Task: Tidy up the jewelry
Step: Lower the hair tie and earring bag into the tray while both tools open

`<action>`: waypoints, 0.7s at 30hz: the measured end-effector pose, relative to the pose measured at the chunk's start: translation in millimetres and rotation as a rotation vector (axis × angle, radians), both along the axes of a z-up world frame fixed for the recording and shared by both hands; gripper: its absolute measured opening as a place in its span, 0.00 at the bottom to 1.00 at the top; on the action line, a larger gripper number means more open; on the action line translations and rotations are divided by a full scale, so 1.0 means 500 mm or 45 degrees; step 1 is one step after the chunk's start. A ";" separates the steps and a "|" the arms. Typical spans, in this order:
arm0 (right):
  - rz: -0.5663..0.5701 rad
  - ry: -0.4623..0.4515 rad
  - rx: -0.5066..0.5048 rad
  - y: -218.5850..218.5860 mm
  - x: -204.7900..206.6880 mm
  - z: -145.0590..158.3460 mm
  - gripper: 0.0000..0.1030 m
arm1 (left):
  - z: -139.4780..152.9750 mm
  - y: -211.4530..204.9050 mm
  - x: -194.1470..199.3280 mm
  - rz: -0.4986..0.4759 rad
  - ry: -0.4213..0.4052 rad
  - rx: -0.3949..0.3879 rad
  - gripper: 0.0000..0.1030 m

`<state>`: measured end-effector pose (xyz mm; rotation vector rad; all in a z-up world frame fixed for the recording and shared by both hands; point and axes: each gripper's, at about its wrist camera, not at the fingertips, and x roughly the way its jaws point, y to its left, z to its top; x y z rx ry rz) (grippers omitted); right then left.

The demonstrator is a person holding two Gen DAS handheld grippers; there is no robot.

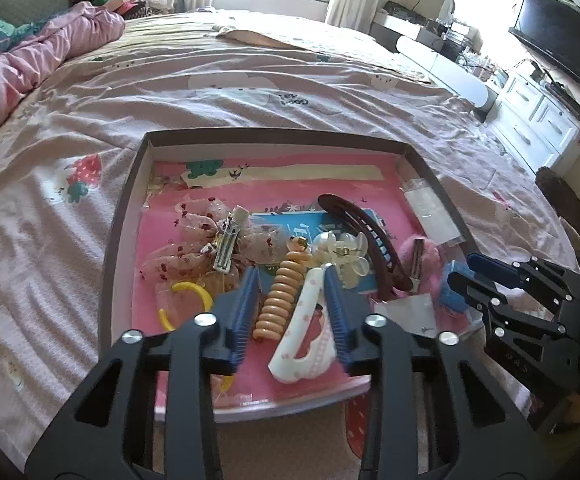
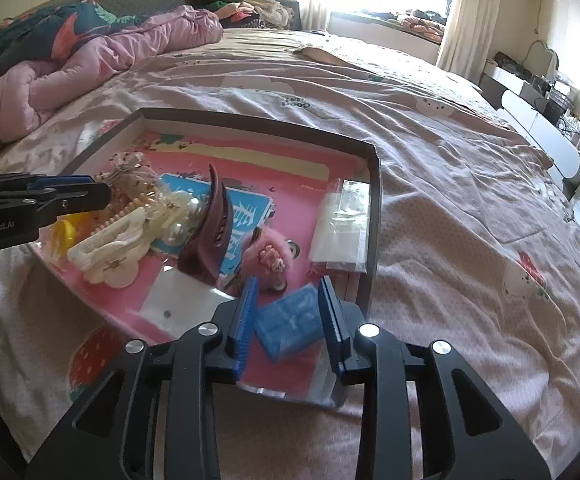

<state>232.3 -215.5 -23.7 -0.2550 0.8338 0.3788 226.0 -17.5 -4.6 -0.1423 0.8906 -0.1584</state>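
Observation:
A shallow dark-rimmed tray [image 1: 123, 208] with a pink floor lies on the bed and holds hair accessories. My left gripper [image 1: 292, 276] is open, its blue pads on either side of an orange coil clip [image 1: 279, 300] and a white floral claw clip [image 1: 306, 332]. Beside them lie a pearl bow clip [image 1: 340, 252], a brown banana clip [image 1: 366, 232] and a pink fluffy clip [image 1: 420, 256]. My right gripper [image 2: 287, 286] is open, low over a small blue box [image 2: 290, 322] in the tray's near right corner [image 2: 374, 216].
A sheer bow with a metal clip [image 1: 225, 240], a yellow ring [image 1: 189, 292] and clear bags [image 1: 430, 208] also lie in the tray. A pink quilt [image 2: 101, 60] is bunched at the bed's far left. White drawers and a TV [image 1: 558, 36] stand on the right.

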 end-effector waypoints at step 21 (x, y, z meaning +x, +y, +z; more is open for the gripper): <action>-0.014 -0.096 0.138 -0.032 -0.139 0.083 0.81 | 0.057 0.008 -0.135 0.025 -0.081 0.001 0.68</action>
